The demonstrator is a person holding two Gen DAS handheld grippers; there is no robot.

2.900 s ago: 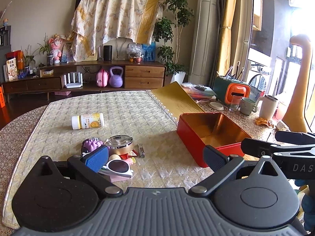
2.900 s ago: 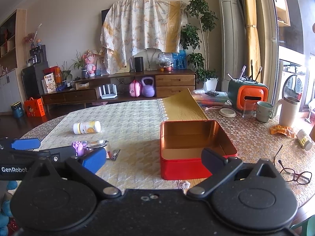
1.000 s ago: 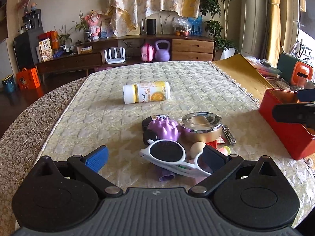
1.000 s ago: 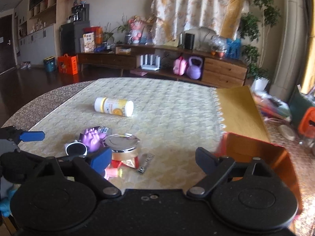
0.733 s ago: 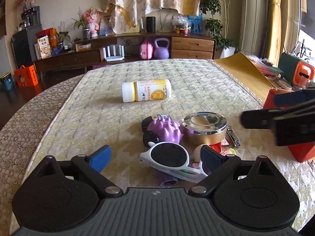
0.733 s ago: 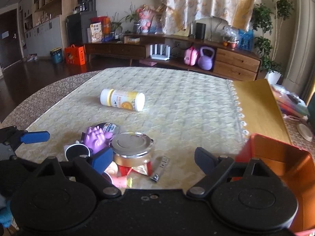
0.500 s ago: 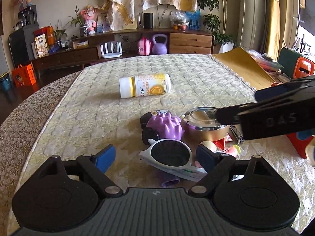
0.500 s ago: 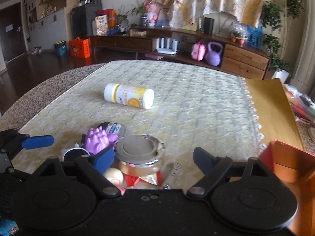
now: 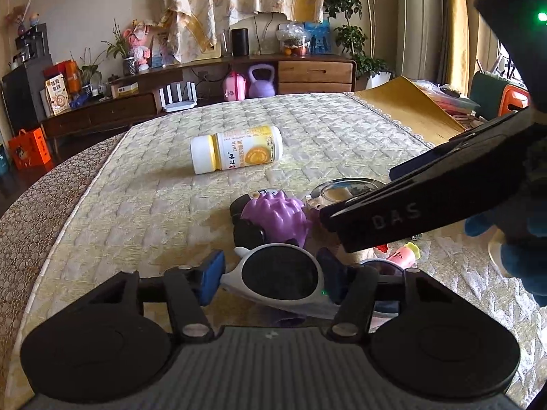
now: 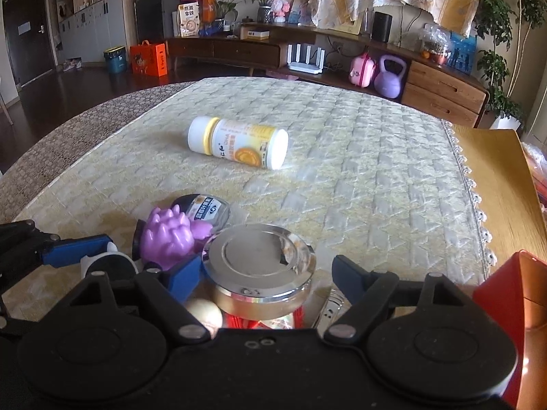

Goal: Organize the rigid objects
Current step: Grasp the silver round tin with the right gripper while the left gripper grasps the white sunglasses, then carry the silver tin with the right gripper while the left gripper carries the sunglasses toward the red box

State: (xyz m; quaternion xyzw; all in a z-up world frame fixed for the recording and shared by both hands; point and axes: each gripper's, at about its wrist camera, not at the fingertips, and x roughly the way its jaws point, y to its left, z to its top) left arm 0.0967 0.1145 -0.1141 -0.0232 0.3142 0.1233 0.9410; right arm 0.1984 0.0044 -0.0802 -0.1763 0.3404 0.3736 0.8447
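Left wrist view: left gripper (image 9: 271,273) is low over the pile, fingers part-spread and straddling one lens of the white sunglasses (image 9: 280,273). The pads sit just outside the frame; whether they touch it I cannot tell, but nothing is lifted. Straddling the lens makes sense: widest rigid part, easy to pinch. Beyond the glasses are the purple toy (image 9: 273,218) and the tin (image 9: 342,193), packed close together. The bottle (image 9: 236,153) lies on its side, well apart, further up the mat (image 9: 136,188). The right gripper's body crosses the frame from the right, over the tin.

Right wrist view: right gripper (image 10: 265,275) is spread wide around the tin (image 10: 259,263), one finger on each side with a gap on both, so no pinch. It looks lined up to close on the tin's round wall below the lid. The purple toy (image 10: 169,235) touches or nearly touches the tin on its left, and a small jar (image 10: 201,206) lies behind it. The red box (image 10: 512,294) shows at the right edge, near the pile, likely where things go. The bottle (image 10: 239,143) is untouched.

Risk, as I judge it: both claws work the same crowded heap, so closing one may nudge the other's target.
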